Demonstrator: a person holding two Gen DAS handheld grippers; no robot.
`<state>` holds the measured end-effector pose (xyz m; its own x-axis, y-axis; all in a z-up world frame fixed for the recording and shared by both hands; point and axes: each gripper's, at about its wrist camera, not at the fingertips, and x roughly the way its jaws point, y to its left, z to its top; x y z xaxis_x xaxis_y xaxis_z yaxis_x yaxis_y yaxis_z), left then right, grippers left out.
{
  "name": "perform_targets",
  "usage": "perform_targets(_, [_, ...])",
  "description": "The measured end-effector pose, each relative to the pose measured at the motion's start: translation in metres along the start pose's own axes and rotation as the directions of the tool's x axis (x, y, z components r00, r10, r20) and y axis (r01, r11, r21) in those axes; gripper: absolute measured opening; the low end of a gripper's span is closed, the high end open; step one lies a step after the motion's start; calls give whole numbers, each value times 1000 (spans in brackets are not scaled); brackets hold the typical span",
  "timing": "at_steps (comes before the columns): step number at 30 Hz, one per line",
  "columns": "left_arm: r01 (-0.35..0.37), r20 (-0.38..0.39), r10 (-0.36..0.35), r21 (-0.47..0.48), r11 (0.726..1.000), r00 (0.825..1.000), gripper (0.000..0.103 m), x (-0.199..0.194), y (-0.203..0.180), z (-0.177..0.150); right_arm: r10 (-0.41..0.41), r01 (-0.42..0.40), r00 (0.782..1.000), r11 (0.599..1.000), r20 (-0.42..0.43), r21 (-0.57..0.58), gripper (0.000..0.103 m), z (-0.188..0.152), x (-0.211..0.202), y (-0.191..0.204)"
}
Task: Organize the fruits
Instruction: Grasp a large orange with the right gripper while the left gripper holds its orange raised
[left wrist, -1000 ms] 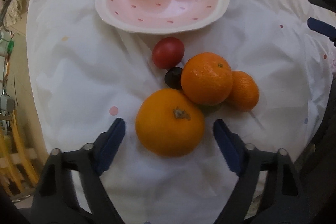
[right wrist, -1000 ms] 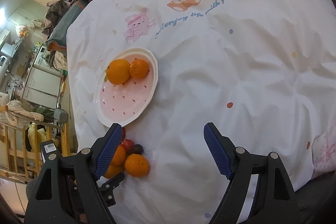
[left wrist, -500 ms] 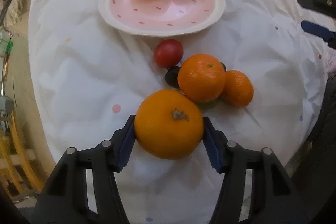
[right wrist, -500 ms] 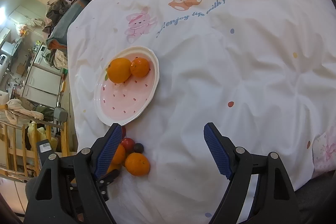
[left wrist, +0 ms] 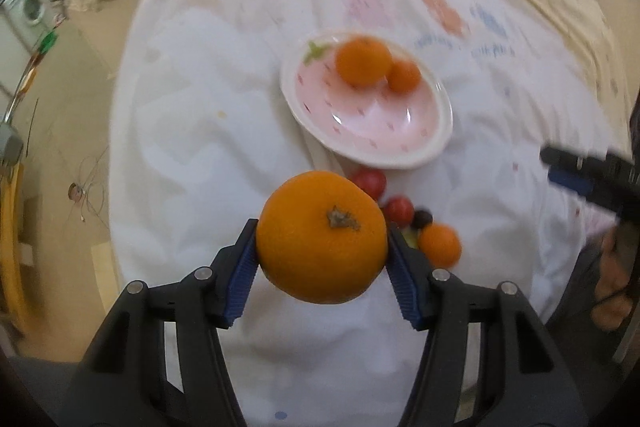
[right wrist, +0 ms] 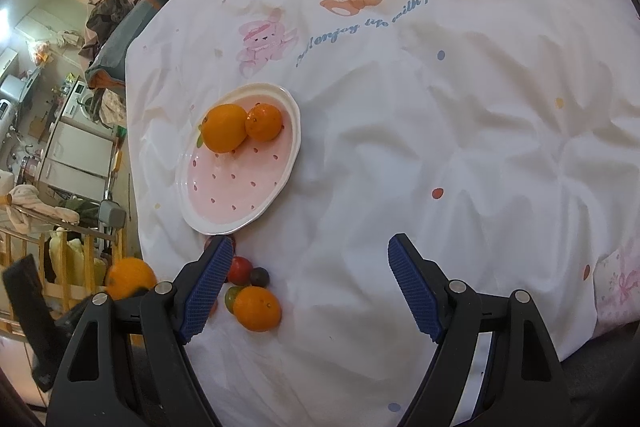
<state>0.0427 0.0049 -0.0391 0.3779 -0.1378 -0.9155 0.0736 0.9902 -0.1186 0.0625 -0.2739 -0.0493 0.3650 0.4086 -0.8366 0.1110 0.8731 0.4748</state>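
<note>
Left wrist view: your left hand-held gripper point(left wrist: 322, 259) holds a large round orange with a brown stem scar point(left wrist: 322, 241), both blue ribbed pads pressed on its sides. Its jaws have just been closing, and the orange sits between them, lifted clear of the white printed bedsheet point(left wrist: 200, 147). Background is blurred.

Beyond the held fruit lies an oval pink plate with a white rim and red speckles point(left wrist: 416, 157), flat on the sheet. On its far side rest a medium orange point(left wrist: 363, 61) and a smaller mandarin point(left wrist: 404, 77), touching each other.

Between plate and gripper, a small cluster lies on the sheet: two red cherry tomatoes point(left wrist: 370, 183), a dark grape-like fruit point(left wrist: 423, 217), a small mandarin point(left wrist: 439, 245), and a greenish fruit mostly hidden.

Right wrist view: your right hand-held gripper point(right wrist: 310, 287) stands wide apart with nothing between its blue pads, above bare sheet just right of the cluster. The large orange shows at the lower left edge, off to the side of the sheet. The plate lies up and left of the gripper. Cartoon bears and blue script are printed across the far sheet.
</note>
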Motion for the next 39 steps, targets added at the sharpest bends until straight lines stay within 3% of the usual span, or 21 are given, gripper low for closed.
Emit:
perform_targets(8, [-22,67,30,-112,993,997,56,-9,18,10,-2,2,1000,1000,-20,-10,83,0,4,2])
perform_targets(12, [-27,68,37,-138,990,997,56,-9,22,10,33,-37,995,998,-91,-49,82,-4,16,11])
perform_targets(17, [-28,51,37,-168,985,998,56,-5,27,10,64,-94,975,986,-215,-135,69,-19,42,32])
perform_targets(24, [-12,49,20,-162,987,999,56,-4,25,11,5,-98,936,965,-353,-244,57,-41,88,59])
perform_targets(26, [-8,46,16,-155,988,999,56,-4,24,11,-12,-91,932,959,-361,-268,56,-44,94,63])
perform_targets(28, [-5,46,13,-152,988,999,56,-4,23,11,-18,-94,930,954,-368,-284,43,-47,97,65])
perform_targets(39, [-13,37,18,-150,989,999,56,-1,21,10,34,-131,943,952,-332,-275,41,-44,70,62])
